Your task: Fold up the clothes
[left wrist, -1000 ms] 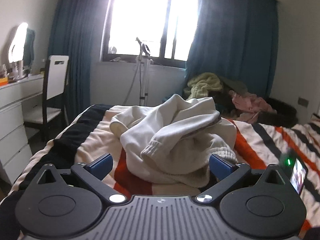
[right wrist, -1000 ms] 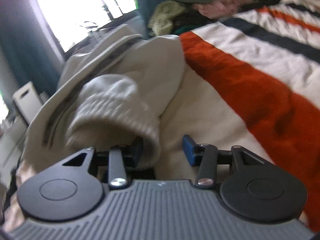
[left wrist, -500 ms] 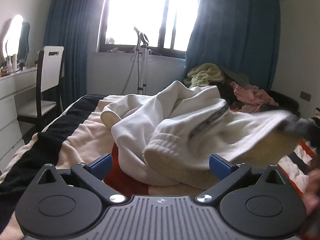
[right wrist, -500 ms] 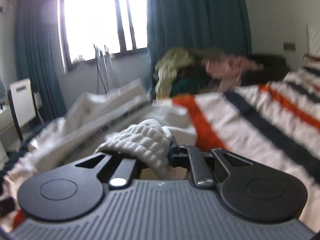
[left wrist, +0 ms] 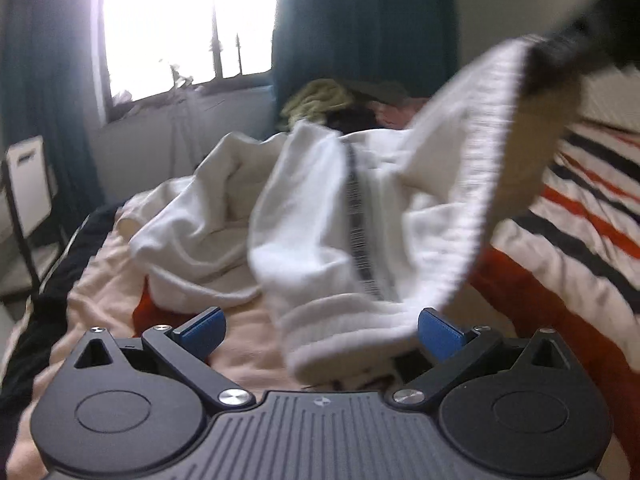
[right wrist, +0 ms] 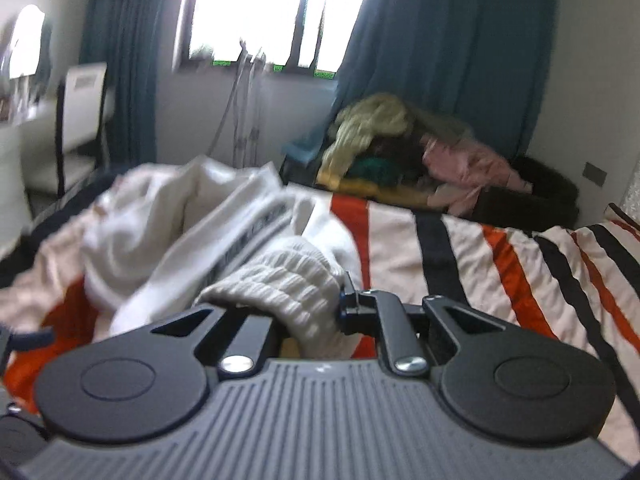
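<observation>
A white sweatshirt lies crumpled on the striped bed cover. In the left wrist view my right gripper is a dark blur at the upper right, holding the garment's ribbed hem up in a stretched arc. The right wrist view shows the right gripper shut on that ribbed hem, with the sweatshirt trailing down to the left. My left gripper is open, low over the bed, and the lower end of the ribbed band sits between its blue pads without being pressed.
A pile of other clothes lies beyond the far side of the bed, in front of the blue curtain. A white chair stands at the left by a desk. The striped cover stretches bare to the right.
The right gripper closed on the ribbed hem and rose with it, stretching the fabric up to the right. The left gripper moved in closer, and the band now lies between its open fingers.
</observation>
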### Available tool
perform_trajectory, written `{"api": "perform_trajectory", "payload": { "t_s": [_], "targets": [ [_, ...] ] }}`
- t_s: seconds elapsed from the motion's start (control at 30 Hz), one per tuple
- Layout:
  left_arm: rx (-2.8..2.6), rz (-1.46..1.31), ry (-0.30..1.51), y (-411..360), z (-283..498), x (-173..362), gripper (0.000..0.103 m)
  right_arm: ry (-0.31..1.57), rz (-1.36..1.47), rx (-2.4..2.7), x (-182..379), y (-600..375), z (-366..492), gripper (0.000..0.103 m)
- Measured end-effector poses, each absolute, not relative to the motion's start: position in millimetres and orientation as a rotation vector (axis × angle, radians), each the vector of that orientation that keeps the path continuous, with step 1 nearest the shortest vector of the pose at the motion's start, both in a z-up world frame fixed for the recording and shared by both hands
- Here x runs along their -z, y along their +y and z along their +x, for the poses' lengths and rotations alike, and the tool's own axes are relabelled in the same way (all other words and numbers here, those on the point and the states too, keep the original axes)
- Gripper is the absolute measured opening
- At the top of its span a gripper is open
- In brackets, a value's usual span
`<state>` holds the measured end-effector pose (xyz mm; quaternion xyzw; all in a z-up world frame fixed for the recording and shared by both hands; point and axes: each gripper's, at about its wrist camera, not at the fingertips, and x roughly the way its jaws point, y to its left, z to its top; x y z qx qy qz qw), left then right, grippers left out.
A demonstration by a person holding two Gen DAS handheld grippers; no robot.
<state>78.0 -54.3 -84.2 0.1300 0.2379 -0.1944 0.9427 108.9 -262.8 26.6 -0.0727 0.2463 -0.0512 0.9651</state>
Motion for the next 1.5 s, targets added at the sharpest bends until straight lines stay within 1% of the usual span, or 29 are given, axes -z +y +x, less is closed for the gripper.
{"api": "perform_trajectory", "payload": {
  "t_s": [0.07, 0.23, 0.37, 0.47, 0.53, 0.73, 0.83, 0.93, 1.0, 1.1, 1.23, 1.33, 1.37, 1.43, 1.5],
  "targets": [
    [0.419, 0.300, 0.463, -61.2, 65.7, 84.6, 0.103, 0.533, -0.195, 0.092, -30.2, -251.8, 112.5, 0.012],
    [0.440, 0.386, 0.364, -75.0, 42.9, 85.9, 0.103, 0.553, -0.384, 0.064, -33.0, -222.0, 117.0, 0.012],
    [0.440, 0.416, 0.373, -82.2, 46.3, 96.3, 0.103, 0.590, -0.449, 0.049, -41.8, -219.5, 118.5, 0.012],
    [0.415, 0.439, 0.404, -84.2, 53.2, 105.6, 0.103, 0.572, -0.362, 0.071, -48.2, -236.7, 116.2, 0.012],
    [0.401, 0.437, 0.411, -84.1, 57.0, 107.9, 0.103, 0.555, -0.302, 0.067, -43.0, -247.6, 110.6, 0.012],
    [0.396, 0.441, 0.414, -76.5, 62.0, 108.8, 0.103, 0.488, -0.192, 0.106, 12.9, -260.8, 78.6, 0.012],
    [0.392, 0.488, 0.405, -77.6, 60.7, 113.0, 0.103, 0.494, 0.062, 0.169, 36.1, -282.0, 66.2, 0.013],
    [0.329, 0.581, 0.374, -82.1, 61.6, 120.2, 0.103, 0.433, 0.303, 0.234, 59.7, -306.3, 49.9, 0.013],
    [0.273, 0.626, 0.351, -82.8, 66.7, 123.8, 0.103, 0.476, 0.434, 0.267, 74.3, -320.7, 46.5, 0.013],
    [0.234, 0.662, 0.305, -84.6, 71.8, 122.5, 0.103, 0.523, 0.444, 0.260, 79.3, -324.8, 49.0, 0.013],
    [0.266, 0.733, 0.249, -98.3, 72.1, 127.9, 0.102, 0.517, 0.391, 0.251, 77.6, -318.9, 49.7, 0.014],
    [0.290, 0.783, 0.238, -112.2, 76.9, 138.0, 0.097, 0.524, 0.340, 0.249, 82.6, -316.2, 51.0, 0.014],
    [0.285, 0.795, 0.229, -116.3, 79.2, 140.8, 0.093, 0.533, 0.339, 0.246, 85.3, -317.0, 51.7, 0.015],
    [0.264, 0.796, 0.216, -119.6, 86.6, 144.1, 0.089, 0.551, 0.338, 0.238, 90.7, -318.8, 53.0, 0.015],
    [0.231, 0.803, 0.211, -118.5, 95.5, 147.6, 0.077, 0.575, 0.352, 0.219, 96.1, -321.7, 54.8, 0.016]
  ]
}}
